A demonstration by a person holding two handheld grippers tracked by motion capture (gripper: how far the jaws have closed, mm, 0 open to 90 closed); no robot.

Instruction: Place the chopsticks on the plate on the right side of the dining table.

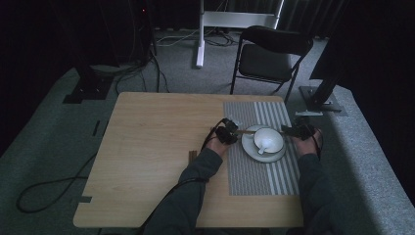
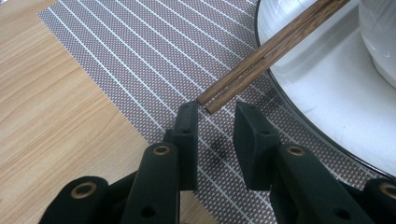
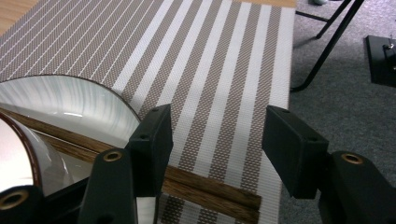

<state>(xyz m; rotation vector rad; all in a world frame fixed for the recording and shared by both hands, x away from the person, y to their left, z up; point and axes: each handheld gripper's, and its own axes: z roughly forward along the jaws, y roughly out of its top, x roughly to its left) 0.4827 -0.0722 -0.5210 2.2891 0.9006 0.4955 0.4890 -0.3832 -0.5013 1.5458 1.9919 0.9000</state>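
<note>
High view: a person sat at a wooden table (image 1: 156, 147) with a gripper in each hand, working at a white plate (image 1: 254, 154) that lay on a striped placemat (image 1: 264, 178). A white bowl (image 1: 268, 139) stood on the plate, and a pair of wooden chopsticks (image 1: 246, 131) lay across the plate's far side, beyond the bowl. The left gripper (image 1: 230, 133) sat just left of the plate and the right gripper (image 1: 295, 130) just right of it, one at each end of the chopsticks, probably so the pair could be squared up or steadied from both ends. A folding chair (image 1: 269, 56) stood well beyond the plate, off the table, and cables lay on the floor; none of it was in the way.

Left gripper view: the chopsticks (image 2: 261, 56) ran up over the plate's rim (image 2: 299, 84), their ends lying just ahead of the gripper (image 2: 218, 112). The jaws stood apart, with the stick ends just off their tips, not pressed. The bowl's wall (image 2: 378, 37) rose close beside the sticks and, in my judgement, left little room there.

Right gripper view: the other ends of the chopsticks (image 3: 210, 191) lay on the placemat (image 3: 210, 70), just off the plate (image 3: 70, 102). The gripper (image 3: 217, 128) hung above them, its jaws apart and clear of the wood, clamped on nothing. The bowl's brown-edged rim (image 3: 23, 140) crowded the left jaw.
</note>
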